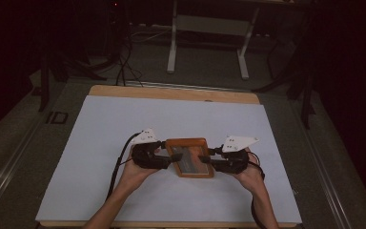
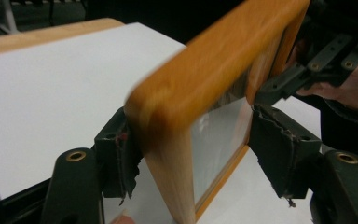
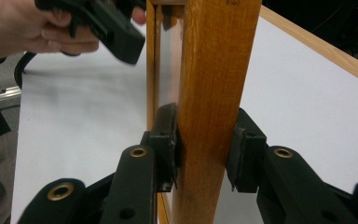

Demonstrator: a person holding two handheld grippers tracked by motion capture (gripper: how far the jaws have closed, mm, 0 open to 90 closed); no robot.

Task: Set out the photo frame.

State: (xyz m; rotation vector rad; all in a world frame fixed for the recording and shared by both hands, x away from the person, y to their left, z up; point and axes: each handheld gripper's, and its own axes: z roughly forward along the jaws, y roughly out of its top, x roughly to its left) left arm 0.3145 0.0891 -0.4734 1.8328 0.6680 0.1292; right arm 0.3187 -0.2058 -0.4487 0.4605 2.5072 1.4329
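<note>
my left gripper (image 1: 167, 156) and right gripper (image 1: 208, 158) each clamp an end of the wooden frame (image 1: 189, 157), held over the middle of the white sheet (image 1: 124, 119) on the table (image 1: 171, 93). i can read no writing on it.

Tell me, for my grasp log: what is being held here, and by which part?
The wooden picture frame, held by its two opposite side rails: left hand-held gripper on one, right hand-held gripper on the other.
</note>
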